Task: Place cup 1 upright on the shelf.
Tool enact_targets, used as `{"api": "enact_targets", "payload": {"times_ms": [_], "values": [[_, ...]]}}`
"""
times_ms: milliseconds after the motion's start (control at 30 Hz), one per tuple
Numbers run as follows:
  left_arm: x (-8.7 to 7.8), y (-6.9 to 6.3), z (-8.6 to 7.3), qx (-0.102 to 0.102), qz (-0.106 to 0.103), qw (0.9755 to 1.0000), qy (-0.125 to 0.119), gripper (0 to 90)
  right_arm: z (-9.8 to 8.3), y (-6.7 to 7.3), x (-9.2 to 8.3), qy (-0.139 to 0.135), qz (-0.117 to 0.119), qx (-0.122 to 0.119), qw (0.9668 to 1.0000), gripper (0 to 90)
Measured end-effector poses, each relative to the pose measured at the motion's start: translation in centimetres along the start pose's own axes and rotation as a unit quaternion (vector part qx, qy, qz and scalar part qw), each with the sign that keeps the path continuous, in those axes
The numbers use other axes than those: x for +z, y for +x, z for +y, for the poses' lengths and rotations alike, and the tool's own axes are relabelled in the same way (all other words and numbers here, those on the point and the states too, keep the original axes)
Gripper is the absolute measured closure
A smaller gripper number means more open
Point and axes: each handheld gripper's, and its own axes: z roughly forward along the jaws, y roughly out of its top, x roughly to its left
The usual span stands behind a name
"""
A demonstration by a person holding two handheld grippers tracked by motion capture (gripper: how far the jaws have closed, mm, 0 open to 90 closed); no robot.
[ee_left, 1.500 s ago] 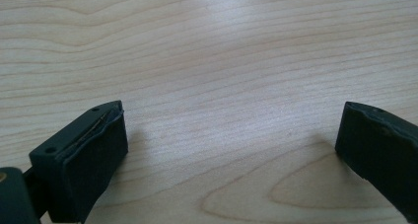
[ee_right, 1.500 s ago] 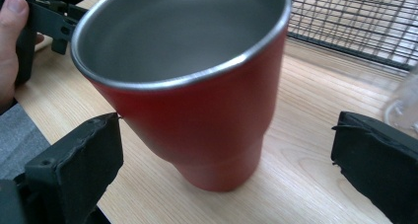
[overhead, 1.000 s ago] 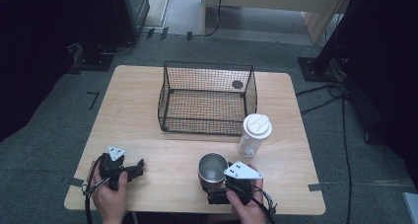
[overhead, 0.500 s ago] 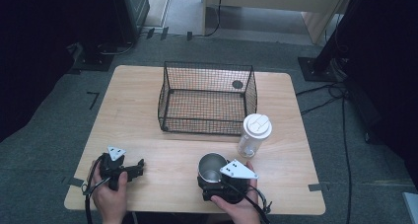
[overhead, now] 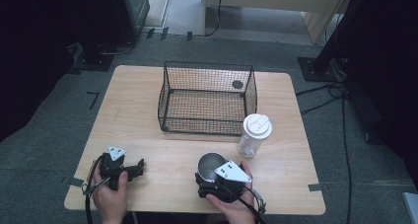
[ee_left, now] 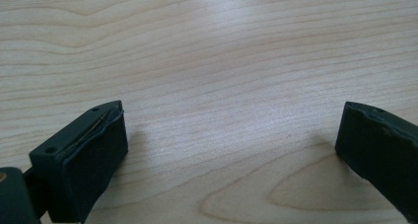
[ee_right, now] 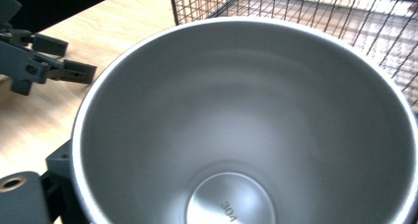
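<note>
The tabletop (overhead: 138,100) carries the wire basket (overhead: 207,98) toward its far edge, and the steel cup (overhead: 211,165) stands upright by the near edge — directly before your right gripper (overhead: 213,180), whose fingers' spread I cannot tell. Your left gripper (overhead: 137,168) sits wide open, farther off.

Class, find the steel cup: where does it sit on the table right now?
In the high view the steel cup stands near the table's front edge, right of centre, at the right hand-held gripper, with the white-lidded bottle just behind and to its right.
</note>
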Motion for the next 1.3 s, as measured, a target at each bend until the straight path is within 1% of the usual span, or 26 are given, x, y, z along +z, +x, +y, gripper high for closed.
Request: {"api": "enact_targets", "payload": {"times_ms": [33,67,100,200,267,300,433,500,533,700,733,900,967,1133,1200,1267,1300], "values": [[0.0,0.0,0.0,0.0,0.0,1.0,0.0,0.0,0.0,0.0,0.0,0.0,0.0,0.0,1.0,5.7],[0.0,0.0,0.0,0.0,0.0,1.0,0.0,0.0,0.0,0.1,0.0,-0.004,-0.006,-0.004,1.0,6.1],[0.0,0.0,0.0,0.0,0.0,1.0,0.0,0.0,0.0,0.2,0.0,-0.007,-0.011,-0.002,0.9999,6.5],[0.0,0.0,0.0,0.0,0.0,1.0,0.0,0.0,0.1,0.2,0.0,-0.015,-0.016,0.002,0.9998,6.9],[0.0,0.0,0.0,0.0,0.0,1.0,0.0,0.0,0.1,0.2,0.0,-0.017,-0.018,0.0,0.9997,7.0],[0.0,0.0,0.0,0.0,0.0,1.0,0.0,0.0,0.1,0.4,0.1,-0.023,-0.022,-0.006,0.9995,7.0],[0.0,0.0,0.0,0.0,0.0,1.0,0.0,0.0,0.3,0.6,0.1,-0.032,-0.025,-0.008,0.9991,7.1],[0.0,0.0,0.0,0.0,0.0,1.0,0.0,0.0,0.7,0.7,0.0,-0.047,-0.029,-0.007,0.9985,7.1],[0.0,0.0,0.0,0.0,0.0,1.0,0.0,0.0,0.7,0.7,0.0,-0.047,-0.029,-0.007,0.9985,7.1],[0.0,0.0,0.0,0.0,0.0,1.0,0.0,0.0,1.5,1.0,0.0,-0.064,-0.029,-0.01,0.9975,7.2],[0.0,0.0,0.0,0.0,0.0,1.0,0.0,0.0,1.8,1.1,0.1,-0.069,-0.031,-0.014,0.997,7.2],[0.0,0.0,0.0,0.0,0.0,1.0,0.0,0.0,2.5,1.2,0.1,-0.081,-0.038,-0.01,0.996,7.2],[0.0,0.0,0.0,0.0,0.0,1.0,0.0,0.0,2.8,1.2,0.2,-0.086,-0.039,-0.005,0.9955,7.1],[0.0,0.0,0.0,0.0,0.0,1.0,0.0,0.0,4.0,1.3,0.3,-0.097,-0.045,-0.003,0.9943,7.2],[0.0,0.0,0.0,0.0,0.0,1.0,0.0,0.0,4.2,1.3,0.3,-0.098,-0.045,-0.003,0.9942,7.2],[0.0,0.0,0.0,0.0,0.0,1.0,0.0,0.0,4.8,1.3,0.4,-0.104,-0.048,-0.004,0.9934,7.2],[0.0,0.0,0.0,-0.002,0.0,1.0,-0.001,0.0,4.8,1.3,0.4,-0.104,-0.048,-0.004,0.9934,7.2]]}}
